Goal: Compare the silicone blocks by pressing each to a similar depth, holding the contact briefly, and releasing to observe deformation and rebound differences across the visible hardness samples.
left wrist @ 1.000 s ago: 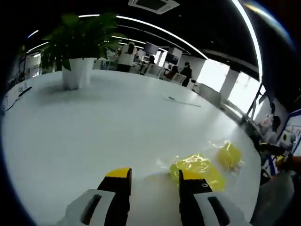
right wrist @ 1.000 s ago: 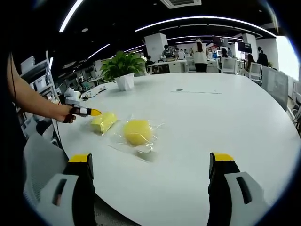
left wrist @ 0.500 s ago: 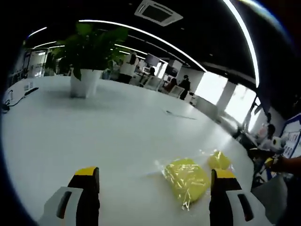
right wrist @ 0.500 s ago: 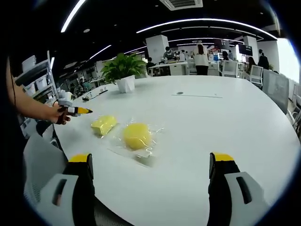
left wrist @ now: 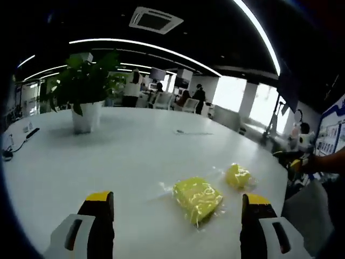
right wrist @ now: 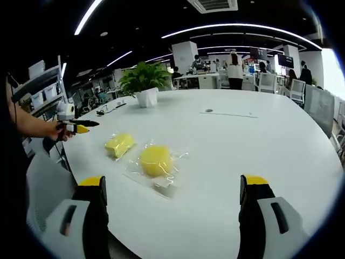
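Both grippers, left [left wrist: 172, 208] and right [right wrist: 172, 205], hover fingers spread above the table [right wrist: 259, 145], its near edge beside two wrapped yellow blocks [right wrist: 155, 161].

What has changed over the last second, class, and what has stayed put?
The left gripper opened its fingers and drew back from the rectangular yellow block, which it had been right over. The right gripper stayed open and apart. Both blocks, including the rounded one, kept their places on the white table.
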{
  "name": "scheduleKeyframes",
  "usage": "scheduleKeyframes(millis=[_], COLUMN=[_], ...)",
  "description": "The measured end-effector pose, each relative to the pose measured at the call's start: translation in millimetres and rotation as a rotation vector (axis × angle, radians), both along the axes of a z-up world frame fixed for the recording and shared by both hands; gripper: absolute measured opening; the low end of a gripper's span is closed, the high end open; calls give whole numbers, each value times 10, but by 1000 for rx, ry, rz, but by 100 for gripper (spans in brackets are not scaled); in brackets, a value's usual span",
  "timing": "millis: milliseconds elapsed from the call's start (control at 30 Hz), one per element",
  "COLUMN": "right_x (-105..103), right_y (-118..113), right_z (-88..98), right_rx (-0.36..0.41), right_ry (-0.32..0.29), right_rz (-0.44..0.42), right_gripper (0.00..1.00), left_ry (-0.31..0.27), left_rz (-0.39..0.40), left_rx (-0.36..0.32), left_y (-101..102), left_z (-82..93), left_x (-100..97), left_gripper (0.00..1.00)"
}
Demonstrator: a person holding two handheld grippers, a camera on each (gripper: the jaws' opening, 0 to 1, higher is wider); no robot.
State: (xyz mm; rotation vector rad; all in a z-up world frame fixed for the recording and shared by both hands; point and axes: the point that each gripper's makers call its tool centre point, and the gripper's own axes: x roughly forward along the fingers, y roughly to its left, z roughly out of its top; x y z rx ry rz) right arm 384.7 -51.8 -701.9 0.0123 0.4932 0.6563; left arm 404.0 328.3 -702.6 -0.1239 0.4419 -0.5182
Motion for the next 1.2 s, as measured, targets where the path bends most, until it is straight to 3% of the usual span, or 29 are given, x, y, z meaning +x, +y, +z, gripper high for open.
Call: scheduleKeyframes(millis=[233,567,1200], right_x=[11,9,-55], right_y=[15,15,-17], right_z=[5,35,18], right_rx=[-2,-9,-19], right_ry=[-5,-19,-3], right_rz=[23,52,73], right_gripper=[96,96,96], left_ry=[-28,-23,-10], left_rz=[-11,5,16], left_rx=[22,25,35], left_y=[-9,6,-7], left_z=[117,152,177], left_x=[-180,-391,-491], left_gripper=[100,100,100])
